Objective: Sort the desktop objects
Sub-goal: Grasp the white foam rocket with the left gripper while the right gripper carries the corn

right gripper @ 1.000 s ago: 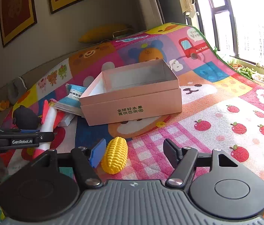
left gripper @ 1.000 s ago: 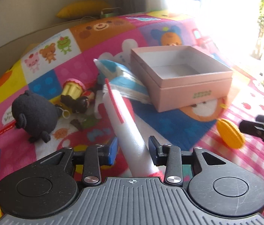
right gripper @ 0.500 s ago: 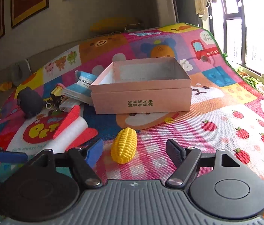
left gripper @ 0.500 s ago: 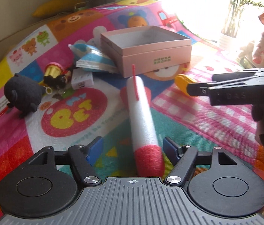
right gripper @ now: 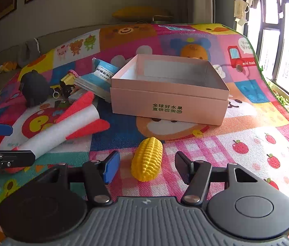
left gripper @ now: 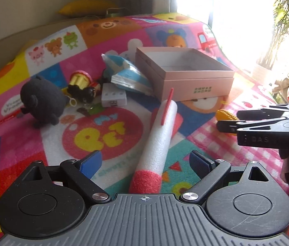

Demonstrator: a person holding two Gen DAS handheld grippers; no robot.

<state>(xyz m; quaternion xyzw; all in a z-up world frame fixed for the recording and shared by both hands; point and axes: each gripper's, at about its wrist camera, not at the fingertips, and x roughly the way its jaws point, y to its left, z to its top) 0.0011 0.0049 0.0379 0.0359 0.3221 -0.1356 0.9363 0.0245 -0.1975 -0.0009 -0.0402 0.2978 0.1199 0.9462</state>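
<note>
A white foam rocket with red fins and red nose (left gripper: 158,141) lies on the play mat between the jaws of my open left gripper (left gripper: 144,163), untouched by them; it also shows in the right wrist view (right gripper: 62,129). A yellow toy corn (right gripper: 147,161) lies between the jaws of my open right gripper (right gripper: 147,165), not gripped; its tip shows in the left wrist view (left gripper: 225,115). An open, empty pink box (right gripper: 169,100) stands behind both; it also shows in the left wrist view (left gripper: 185,73).
A black plush pig (left gripper: 42,100), a small doll with yellow skirt (left gripper: 81,86), a white adapter (left gripper: 113,98) and a blue-white packet (left gripper: 128,75) lie left of the box. The colourful mat (right gripper: 257,153) ends near the window at right.
My left gripper opened and let go of the foam rocket, which now lies flat on the mat. The right gripper moved closer around the corn.
</note>
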